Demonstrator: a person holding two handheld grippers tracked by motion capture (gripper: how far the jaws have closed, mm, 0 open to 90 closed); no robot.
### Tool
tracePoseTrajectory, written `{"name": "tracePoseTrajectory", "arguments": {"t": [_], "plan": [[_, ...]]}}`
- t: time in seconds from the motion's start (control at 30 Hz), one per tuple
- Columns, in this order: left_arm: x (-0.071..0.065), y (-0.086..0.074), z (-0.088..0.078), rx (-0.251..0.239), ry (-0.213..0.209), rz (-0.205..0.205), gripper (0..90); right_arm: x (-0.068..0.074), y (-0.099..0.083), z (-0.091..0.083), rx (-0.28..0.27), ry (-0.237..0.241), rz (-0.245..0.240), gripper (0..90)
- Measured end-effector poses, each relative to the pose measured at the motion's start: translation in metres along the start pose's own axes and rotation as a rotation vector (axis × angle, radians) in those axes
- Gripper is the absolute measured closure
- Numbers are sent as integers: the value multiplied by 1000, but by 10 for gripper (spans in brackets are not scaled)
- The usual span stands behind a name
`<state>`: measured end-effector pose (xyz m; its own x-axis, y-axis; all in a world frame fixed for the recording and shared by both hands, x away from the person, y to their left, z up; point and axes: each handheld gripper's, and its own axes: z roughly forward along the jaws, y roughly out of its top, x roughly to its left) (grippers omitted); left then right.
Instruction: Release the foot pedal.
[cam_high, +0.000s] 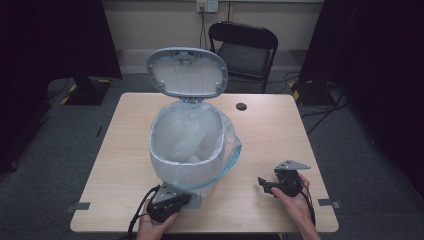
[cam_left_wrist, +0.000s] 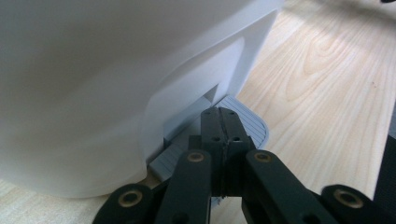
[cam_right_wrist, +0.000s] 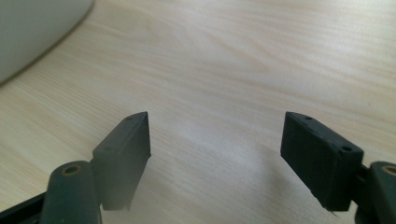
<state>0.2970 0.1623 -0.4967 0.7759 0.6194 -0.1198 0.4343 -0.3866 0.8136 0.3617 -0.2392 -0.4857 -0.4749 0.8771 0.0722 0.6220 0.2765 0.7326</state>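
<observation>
While the left gripper (cam_left_wrist: 223, 135), jaws together, pressed the bin's pedal (cam_left_wrist: 247, 122) by the table's (cam_high: 270, 130) near edge, the right gripper (cam_high: 272, 186) was open.

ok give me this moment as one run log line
bin lid: up | left gripper: shut, tips on pedal | right gripper: open, nothing between, low over table | bag: lining bin

Left gripper (cam_high: 186, 199) closed; right gripper (cam_high: 263, 184) (low) spread.
</observation>
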Motion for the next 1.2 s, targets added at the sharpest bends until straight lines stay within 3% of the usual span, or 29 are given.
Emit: {"name": "tracePoseTrajectory", "arguments": {"t": [0.13,0.3,0.4,0.53,0.6,0.73,1.0,1.03,1.13,1.2], "plan": [[0,0,-1,3,-8,1,900,-1,-5,5,14,-3,9,214],[0,1,-1,7,-10,-3,890,8,-12,9,-11,-54,-47,191],[-1,1,-1,6,-15,-1,889,9,-12,9,-12,-59,-48,191],[-3,3,-4,-17,-15,2,888,9,-12,9,-12,-60,-46,191],[-4,4,-8,-34,-38,-27,889,9,-12,9,-11,-60,-46,191],[-5,5,-13,-53,-37,-21,883,9,-12,9,-11,-59,-47,191],[-7,2,-28,-83,-26,-7,668,9,-12,9,-12,-59,-48,191],[-4,1,-34,-97,-42,-24,643,9,-12,9,-12,-59,-48,191],[-3,0,-47,-96,-88,-17,536,9,-12,9,-13,-58,-46,192],[-4,-1,-51,-91,-90,-11,506,9,-12,9,-13,-58,-47,192]]}}
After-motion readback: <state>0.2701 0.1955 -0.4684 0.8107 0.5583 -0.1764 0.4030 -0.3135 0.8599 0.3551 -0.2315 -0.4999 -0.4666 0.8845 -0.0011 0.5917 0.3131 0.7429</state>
